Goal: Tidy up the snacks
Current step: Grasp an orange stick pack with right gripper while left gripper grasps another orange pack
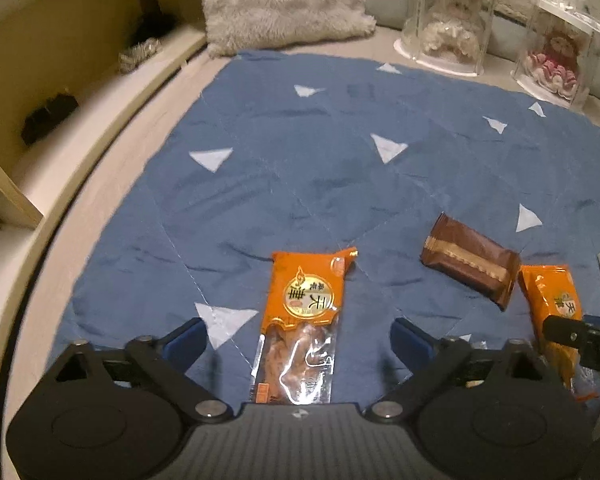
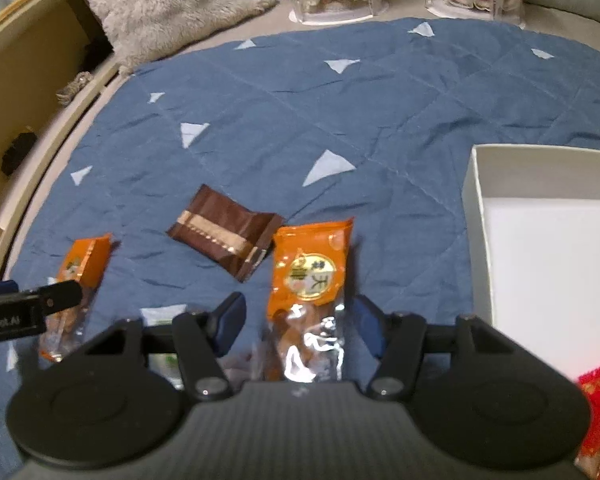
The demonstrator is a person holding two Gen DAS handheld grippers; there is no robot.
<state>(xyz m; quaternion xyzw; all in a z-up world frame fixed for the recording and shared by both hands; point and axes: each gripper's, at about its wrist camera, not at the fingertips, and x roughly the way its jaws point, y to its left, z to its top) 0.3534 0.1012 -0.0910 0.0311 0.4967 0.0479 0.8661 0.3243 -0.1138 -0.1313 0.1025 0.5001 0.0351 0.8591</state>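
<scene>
Orange snack packets flank brown wrapper [image 1: 470, 266]: left gripper [image 1: 300, 334] wide astride left packet [image 1: 306, 312]; right gripper [image 2: 298, 320] narrowed astride right packet [image 2: 310, 276], contact unclear.

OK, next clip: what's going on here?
Two hand-held grippers are each lined up over an orange snack packet on a blue quilt. The left gripper is wide open around one orange packet; the right gripper straddles the other orange packet, pads not yet touching. A brown packet lies between them, and a white box sits to the right.
</scene>
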